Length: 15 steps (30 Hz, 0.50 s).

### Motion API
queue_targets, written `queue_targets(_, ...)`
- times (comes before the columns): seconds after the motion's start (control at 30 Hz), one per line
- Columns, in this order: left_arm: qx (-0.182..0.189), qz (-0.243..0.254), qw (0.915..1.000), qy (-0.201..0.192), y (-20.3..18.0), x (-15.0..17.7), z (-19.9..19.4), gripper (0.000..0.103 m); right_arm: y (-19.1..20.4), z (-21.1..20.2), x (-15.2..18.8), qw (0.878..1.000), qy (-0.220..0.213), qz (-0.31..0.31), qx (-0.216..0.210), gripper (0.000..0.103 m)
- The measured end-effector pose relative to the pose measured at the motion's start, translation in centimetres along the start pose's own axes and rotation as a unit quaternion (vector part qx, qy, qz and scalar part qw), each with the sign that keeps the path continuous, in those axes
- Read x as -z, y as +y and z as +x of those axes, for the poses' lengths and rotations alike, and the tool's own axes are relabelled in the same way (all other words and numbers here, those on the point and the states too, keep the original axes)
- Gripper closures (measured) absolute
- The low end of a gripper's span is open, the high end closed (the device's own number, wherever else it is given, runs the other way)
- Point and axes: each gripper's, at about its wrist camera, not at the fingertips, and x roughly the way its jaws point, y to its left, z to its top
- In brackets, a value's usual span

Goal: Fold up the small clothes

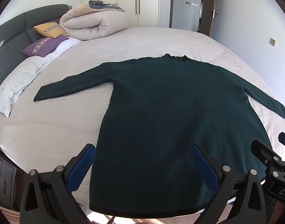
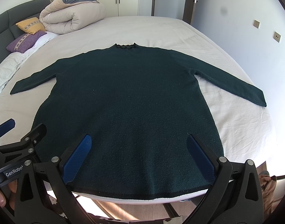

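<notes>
A: How are the tongs set?

B: Both are seen spread wide with nothing gripped. The left gripper (image 1: 142, 156) is held over the hem end of the dark green sweater (image 1: 179, 115), one blue pad (image 1: 82, 166) lying off the cloth over the sheet, the other above the knit. The right gripper (image 2: 138, 147) is poised above the hem as well, both pads over the fabric. Whether any pad actually rests on the cloth cannot be told.

A: And where is the sweater laid?

B: It is spread flat on the white bed (image 2: 235, 123), hem at the near edge, ruffled collar (image 2: 125, 47) pointed away. Its long axis is run straight ahead from both grippers, with the sleeves stretched out sideways.

A: Which hand is nearer to which part?

B: The left sleeve (image 1: 73, 85) is better reached by the left gripper, the right sleeve (image 2: 232, 82) by the right. Folding is judged not yet begun; a sleeve or a side edge would likely be taken first.

A: What else is seen beyond?

B: A rolled duvet (image 1: 94, 22), a yellow cushion (image 1: 50, 30) and a purple cushion (image 1: 44, 45) are piled by the headboard, well apart from the sweater.
</notes>
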Motion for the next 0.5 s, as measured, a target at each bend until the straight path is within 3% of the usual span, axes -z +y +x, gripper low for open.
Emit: queue_targets(0.5, 0.007, -0.006, 1.0000, 0.002, 0.50, -0.06, 0.06, 0.000, 0.37, 0.48, 0.25, 1.000, 0.001, -0.003, 0.000, 0.000)
